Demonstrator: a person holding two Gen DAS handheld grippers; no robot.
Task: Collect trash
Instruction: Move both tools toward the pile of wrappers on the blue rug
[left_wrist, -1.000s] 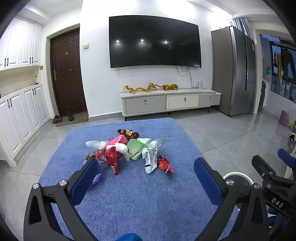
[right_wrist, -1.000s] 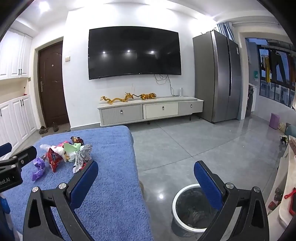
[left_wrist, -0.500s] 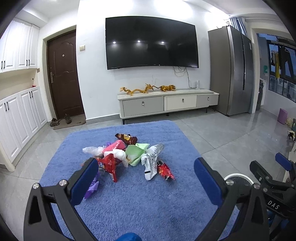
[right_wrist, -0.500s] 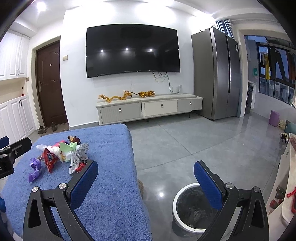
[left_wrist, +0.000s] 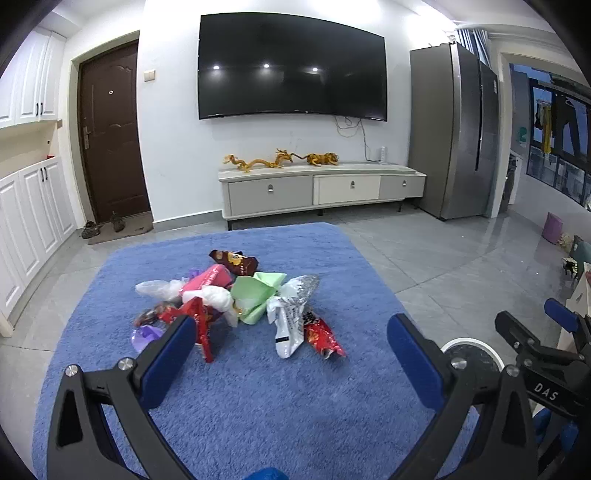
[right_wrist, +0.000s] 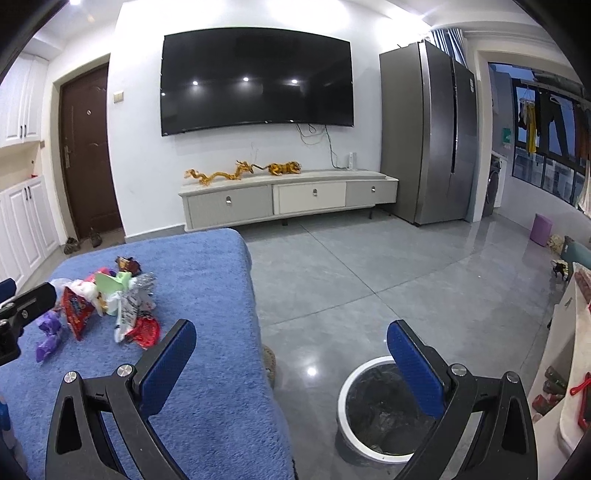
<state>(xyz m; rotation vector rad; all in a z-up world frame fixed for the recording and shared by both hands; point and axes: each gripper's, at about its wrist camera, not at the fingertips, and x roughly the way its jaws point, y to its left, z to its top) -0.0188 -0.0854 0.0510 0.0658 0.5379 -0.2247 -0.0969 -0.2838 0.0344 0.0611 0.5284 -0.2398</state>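
A heap of trash (left_wrist: 236, 299) lies on a blue towel-covered table (left_wrist: 258, 406): red, pink, brown and silver wrappers, green paper, white plastic, a purple scrap. It also shows in the right wrist view (right_wrist: 107, 302). My left gripper (left_wrist: 291, 365) is open and empty, just short of the heap. My right gripper (right_wrist: 291, 369) is open and empty, past the table's right edge, above the floor beside a white-rimmed bin (right_wrist: 380, 410) with a dark liner. The bin's rim shows in the left wrist view (left_wrist: 469, 347).
The table's right edge (right_wrist: 258, 332) drops to a grey tiled floor. A TV stand (left_wrist: 321, 192), a fridge (left_wrist: 458, 147) and a dark door (left_wrist: 110, 140) stand at the far wall. White cabinets (left_wrist: 29, 221) line the left. A light counter (right_wrist: 569, 362) sits at the right.
Both grippers have come slightly closer to the table; the trash heap looks larger and lower in the left wrist view. Both stay open.
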